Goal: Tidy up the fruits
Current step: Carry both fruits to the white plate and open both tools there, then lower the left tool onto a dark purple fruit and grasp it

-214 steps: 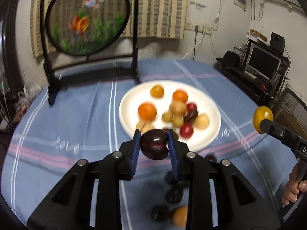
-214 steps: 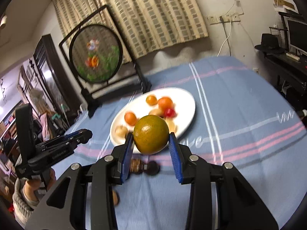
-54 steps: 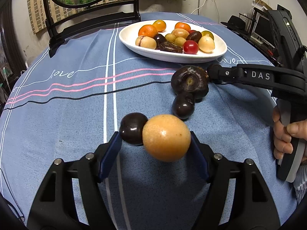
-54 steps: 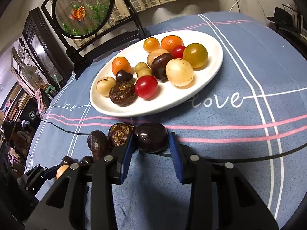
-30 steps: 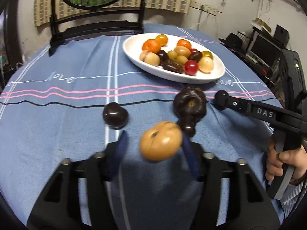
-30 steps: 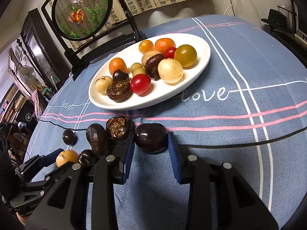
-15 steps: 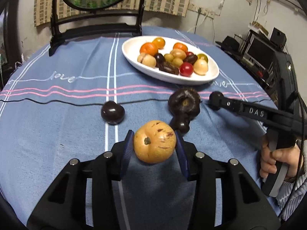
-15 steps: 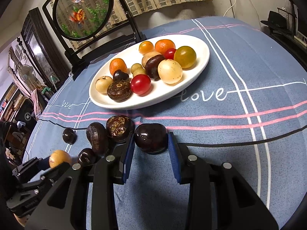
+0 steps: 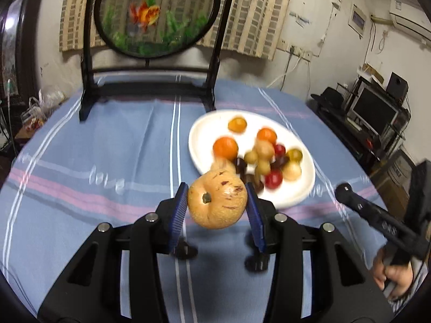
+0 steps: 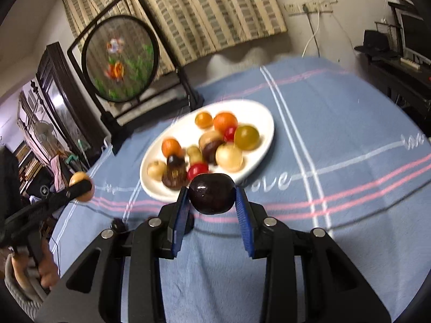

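My left gripper (image 9: pixel 216 206) is shut on a tan speckled fruit (image 9: pixel 217 202) and holds it above the blue tablecloth, just in front of the white plate (image 9: pixel 204 126). The plate holds several orange, yellow, red and dark fruits. My right gripper (image 10: pixel 211 197) is shut on a dark purple fruit (image 10: pixel 211 193), lifted just before the near rim of the same plate (image 10: pixel 258 113). The left gripper with its tan fruit (image 10: pixel 80 183) shows at the left of the right wrist view. The right gripper's finger (image 9: pixel 377 215) shows at the right of the left wrist view.
A black stand with a round goldfish screen (image 9: pixel 159 13) stands at the table's far side (image 10: pixel 121 59). Dark fruits (image 9: pixel 186 251) lie on the cloth under my left gripper; another (image 10: pixel 117 224) lies left of my right gripper. Shelves and a monitor (image 9: pixel 374 113) are off right.
Both grippers have risen from the cloth with their fruits and moved toward the plate. The dark fruits left on the cloth now lie below and behind the fingers.
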`<state>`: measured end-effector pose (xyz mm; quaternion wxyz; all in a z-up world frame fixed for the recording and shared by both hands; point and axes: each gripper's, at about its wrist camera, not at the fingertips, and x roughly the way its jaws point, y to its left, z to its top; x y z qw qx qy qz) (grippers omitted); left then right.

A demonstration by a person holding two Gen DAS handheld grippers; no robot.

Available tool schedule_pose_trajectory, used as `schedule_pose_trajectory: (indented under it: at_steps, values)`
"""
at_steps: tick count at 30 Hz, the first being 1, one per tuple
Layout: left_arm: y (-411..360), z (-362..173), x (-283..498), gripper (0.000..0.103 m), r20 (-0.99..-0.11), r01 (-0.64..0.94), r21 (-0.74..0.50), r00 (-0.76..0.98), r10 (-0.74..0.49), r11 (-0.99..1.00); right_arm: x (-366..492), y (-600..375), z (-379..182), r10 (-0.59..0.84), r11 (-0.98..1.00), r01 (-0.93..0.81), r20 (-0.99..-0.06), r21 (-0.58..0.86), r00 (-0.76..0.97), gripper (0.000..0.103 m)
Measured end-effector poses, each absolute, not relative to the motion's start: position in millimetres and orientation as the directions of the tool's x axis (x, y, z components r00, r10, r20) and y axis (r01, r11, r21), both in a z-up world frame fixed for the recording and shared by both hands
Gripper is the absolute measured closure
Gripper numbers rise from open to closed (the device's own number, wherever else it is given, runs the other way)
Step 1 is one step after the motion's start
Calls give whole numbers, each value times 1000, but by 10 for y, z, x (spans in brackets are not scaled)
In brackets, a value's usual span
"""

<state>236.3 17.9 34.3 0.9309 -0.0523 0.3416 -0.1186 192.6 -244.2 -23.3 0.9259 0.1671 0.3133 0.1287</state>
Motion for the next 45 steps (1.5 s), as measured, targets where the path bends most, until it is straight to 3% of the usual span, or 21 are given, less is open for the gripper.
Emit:
schedule_pose_trajectory:
  at_steps: [7, 18, 19, 21, 22, 23, 24, 26, 31, 33, 45]
  values:
    - [-272, 296, 2866, 60, -629, 237, -137, 729, -269, 962, 2427, -2359, -11, 286, 947, -148, -540, 285, 792, 68]
    - [-453, -87, 3561, 59, -674, 248, -185, 672, -307, 951, 3016, -2139, -284, 320, 944, -200, -577, 263, 752, 67]
    - [-439, -130, 3581, 58, -677, 245, -185, 670, -304, 952, 3036, -2136, -309, 309, 948, -199, -581, 247, 753, 67]
    - [-420, -152, 3614, 44, -672, 224, -192, 679, -294, 955, 3044, -2122, -334, 280, 959, -187, -588, 215, 759, 66]
    - [-411, -152, 3635, 43, -671, 219, -201, 679, -297, 955, 3044, -2123, -349, 272, 961, -183, -592, 206, 758, 62]
    - [-400, -149, 3641, 43, -670, 221, -212, 676, -306, 952, 3045, -2125, -362, 270, 962, -183, -598, 203, 755, 37]
    - [-385, -144, 3657, 42, -670, 223, -223, 672, -315, 949, 3031, -2137, -366, 260, 964, -174, -595, 199, 761, 26]
    - [-356, -115, 3665, 35, -667, 217, -230, 675, -316, 949, 2974, -2168, -330, 240, 969, -158, -552, 192, 799, 25]
    - [-316, -16, 3637, 32, -657, 203, -234, 687, -309, 951, 2898, -2235, -213, 218, 973, -144, -509, 181, 833, 25]
    - [-289, 51, 3591, 24, -652, 197, -231, 695, -302, 953, 2847, -2258, -147, 206, 976, -137, -494, 171, 845, 24]
    - [422, 146, 2668, 21, -629, 108, -186, 751, -203, 977, 2168, -2360, -75, 276, 941, -148, -443, 303, 853, 22]
